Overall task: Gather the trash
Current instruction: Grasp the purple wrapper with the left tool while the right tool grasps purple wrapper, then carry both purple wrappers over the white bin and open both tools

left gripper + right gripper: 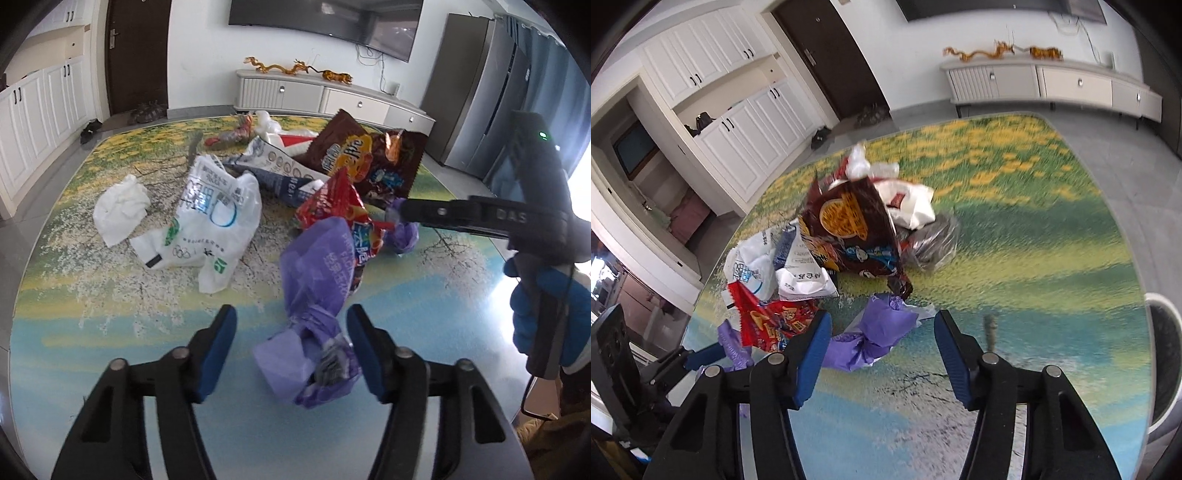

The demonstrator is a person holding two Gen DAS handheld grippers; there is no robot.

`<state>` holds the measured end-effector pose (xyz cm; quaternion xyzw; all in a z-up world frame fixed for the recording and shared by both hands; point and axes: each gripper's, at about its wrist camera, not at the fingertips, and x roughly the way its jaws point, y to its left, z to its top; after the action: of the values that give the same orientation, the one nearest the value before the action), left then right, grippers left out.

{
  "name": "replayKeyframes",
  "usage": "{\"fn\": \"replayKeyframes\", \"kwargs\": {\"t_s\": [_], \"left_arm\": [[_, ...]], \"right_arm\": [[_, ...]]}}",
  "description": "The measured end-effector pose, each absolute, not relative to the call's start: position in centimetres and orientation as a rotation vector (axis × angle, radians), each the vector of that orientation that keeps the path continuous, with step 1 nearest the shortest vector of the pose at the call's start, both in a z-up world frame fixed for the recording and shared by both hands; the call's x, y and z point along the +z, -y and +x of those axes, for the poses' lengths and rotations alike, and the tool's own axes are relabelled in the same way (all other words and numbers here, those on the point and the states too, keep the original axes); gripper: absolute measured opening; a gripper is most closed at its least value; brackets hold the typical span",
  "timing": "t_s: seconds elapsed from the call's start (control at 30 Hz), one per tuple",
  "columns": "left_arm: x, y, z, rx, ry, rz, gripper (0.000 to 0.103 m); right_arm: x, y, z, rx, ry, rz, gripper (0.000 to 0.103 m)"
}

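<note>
Our left gripper (291, 350) stands wide apart around the purple bag (314, 295) on the table (110, 332); our right gripper (881, 354), also apart, hovers nearby; beyond lie the red wrapper (332, 203) and brown snack bag (849, 229)

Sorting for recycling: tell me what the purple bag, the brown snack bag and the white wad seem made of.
Purple bag: thin plastic film, matte and twisted.
Brown snack bag: glossy printed plastic; foil lining uncertain.
White wad: probably tissue paper, soft matte crumples.
</note>
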<state>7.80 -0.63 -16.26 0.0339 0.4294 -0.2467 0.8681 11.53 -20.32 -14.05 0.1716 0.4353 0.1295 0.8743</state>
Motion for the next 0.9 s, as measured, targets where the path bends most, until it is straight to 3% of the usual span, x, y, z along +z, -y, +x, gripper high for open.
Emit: {"fn": "replayKeyframes", "kwargs": {"t_s": [0.13, 0.23, 0.63, 0.9], "left_arm": [[-16.4, 0.7, 7.7, -0.537, -0.903, 0.059, 0.035], [-16.2, 0.5, 7.4, -0.532, -0.897, 0.053, 0.034], [-12.7, -0.4, 6.1, -0.5, -0.823, 0.024, 0.033], [-8.8, 7.4, 5.9, -0.697, -0.808, 0.1, 0.033]], "right_arm": [[-14.9, 20.1, 11.9, 0.282, -0.933, 0.375, 0.046], [-15.4, 20.2, 12.1, 0.297, -0.945, 0.394, 0.029], [-11.9, 21.9, 8.1, 0.307, -0.844, 0.368, 0.028], [-8.8, 29.5, 3.3, 0.13, -0.722, 0.369, 0.028]]}}
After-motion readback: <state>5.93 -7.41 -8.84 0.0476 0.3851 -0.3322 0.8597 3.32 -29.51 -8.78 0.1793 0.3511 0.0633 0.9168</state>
